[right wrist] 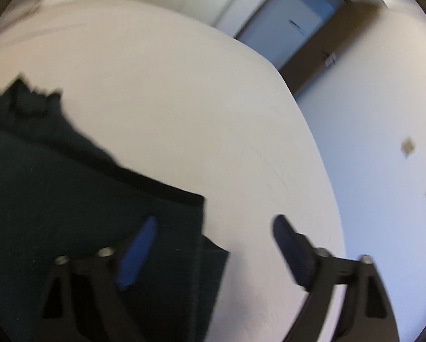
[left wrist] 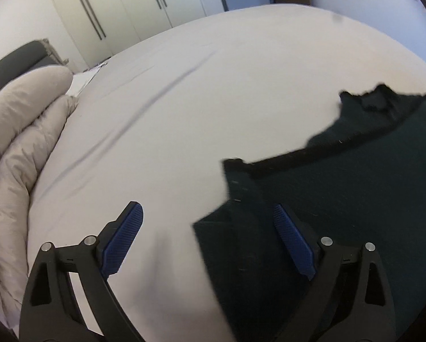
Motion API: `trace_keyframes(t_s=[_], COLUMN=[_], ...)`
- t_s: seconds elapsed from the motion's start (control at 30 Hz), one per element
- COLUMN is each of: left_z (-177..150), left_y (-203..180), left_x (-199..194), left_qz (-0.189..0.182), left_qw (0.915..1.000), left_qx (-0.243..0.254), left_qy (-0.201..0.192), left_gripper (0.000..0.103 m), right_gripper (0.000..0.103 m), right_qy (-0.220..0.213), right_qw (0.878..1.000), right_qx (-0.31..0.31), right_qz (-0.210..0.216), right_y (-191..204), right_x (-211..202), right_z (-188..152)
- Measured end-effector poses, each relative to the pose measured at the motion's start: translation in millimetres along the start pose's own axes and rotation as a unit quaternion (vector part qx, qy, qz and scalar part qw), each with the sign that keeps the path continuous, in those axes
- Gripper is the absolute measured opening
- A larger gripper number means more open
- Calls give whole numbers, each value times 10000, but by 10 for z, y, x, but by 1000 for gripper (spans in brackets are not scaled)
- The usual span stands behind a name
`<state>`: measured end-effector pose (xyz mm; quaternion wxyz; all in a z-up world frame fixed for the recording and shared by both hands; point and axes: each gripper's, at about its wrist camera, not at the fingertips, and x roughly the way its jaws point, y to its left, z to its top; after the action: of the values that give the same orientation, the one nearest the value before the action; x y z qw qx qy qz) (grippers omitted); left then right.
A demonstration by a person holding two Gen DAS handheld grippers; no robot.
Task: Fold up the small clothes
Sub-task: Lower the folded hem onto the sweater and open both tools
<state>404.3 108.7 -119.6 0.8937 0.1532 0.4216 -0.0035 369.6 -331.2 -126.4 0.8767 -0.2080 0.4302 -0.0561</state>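
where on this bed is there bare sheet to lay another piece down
Bare sheet runs between the rolled duvet and the dark garment. More lies between the garment and the bed's far edge. Both grippers crowd the garment's corners.

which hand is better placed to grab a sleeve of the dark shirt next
Left, slightly. Its open tongs straddle the dark shirt sleeve edge in a sharp view; the right tongs also straddle an edge, but blurred.

Soft, even indoor light, strong fisheye bending with dark corners, heavy motion blur in the right wrist view.
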Motion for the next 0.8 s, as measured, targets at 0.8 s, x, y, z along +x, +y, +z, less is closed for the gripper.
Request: trace_keyframes(t_s=[0.8], left_z=[-1264], left_y=[-219], left_x=[-1241], left_qz=[-99], left_qw=[9912], left_qx=[-866], left_qy=[-999], left_gripper=[94], right_gripper=[70], right_qy=[-230], right_qw=[9611], right_qx=[2189], right_qz=[1671], right_y=[-155], right_x=[-592], right_z=[-56])
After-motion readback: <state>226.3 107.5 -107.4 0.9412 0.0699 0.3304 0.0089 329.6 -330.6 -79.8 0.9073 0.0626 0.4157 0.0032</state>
